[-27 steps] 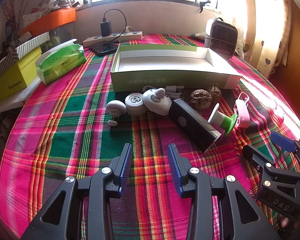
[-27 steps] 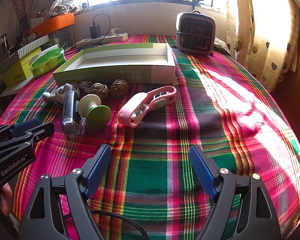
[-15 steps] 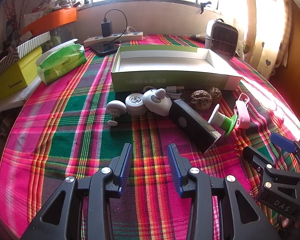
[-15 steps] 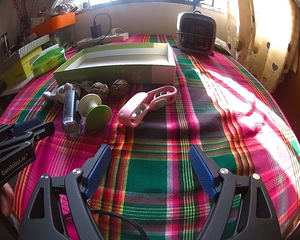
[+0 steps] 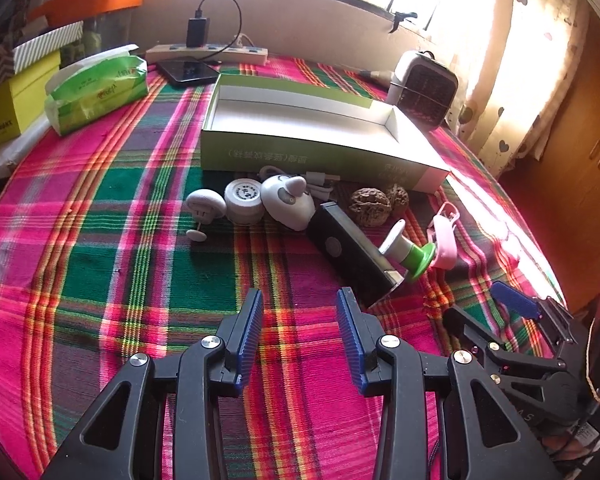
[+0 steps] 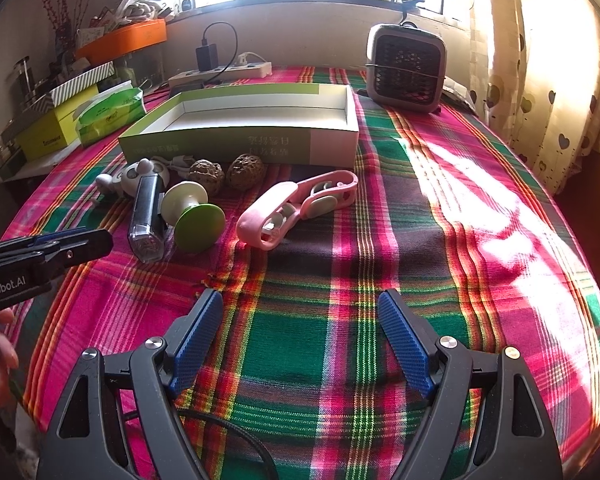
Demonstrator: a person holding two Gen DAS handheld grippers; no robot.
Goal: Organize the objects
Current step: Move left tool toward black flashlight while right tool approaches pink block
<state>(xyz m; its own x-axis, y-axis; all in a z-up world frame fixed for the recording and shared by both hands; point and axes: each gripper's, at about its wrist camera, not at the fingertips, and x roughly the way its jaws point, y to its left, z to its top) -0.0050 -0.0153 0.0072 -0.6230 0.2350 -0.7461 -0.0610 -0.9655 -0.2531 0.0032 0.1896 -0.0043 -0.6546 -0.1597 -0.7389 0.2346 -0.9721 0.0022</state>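
Small objects [image 5: 288,204] lie clustered before the empty green box [image 5: 308,128].

"enRobot.AI" on left gripper [image 6: 48,254]

Woven plaid cloth [image 6: 380,240], matt; box [image 6: 236,140] matt card; walnuts [image 6: 206,172] rough; pink clip [image 6: 284,208] glossy plastic; pads [image 6: 404,344] ribbed

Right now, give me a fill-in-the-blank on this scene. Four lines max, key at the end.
1. The green box holds ___ items.
2. Both the left gripper and right gripper are ___.
3. The two walnuts lie in ___ of the box.
4. The pink clip lies to the ___ of the green spool.

Missing words: no; open; front; right
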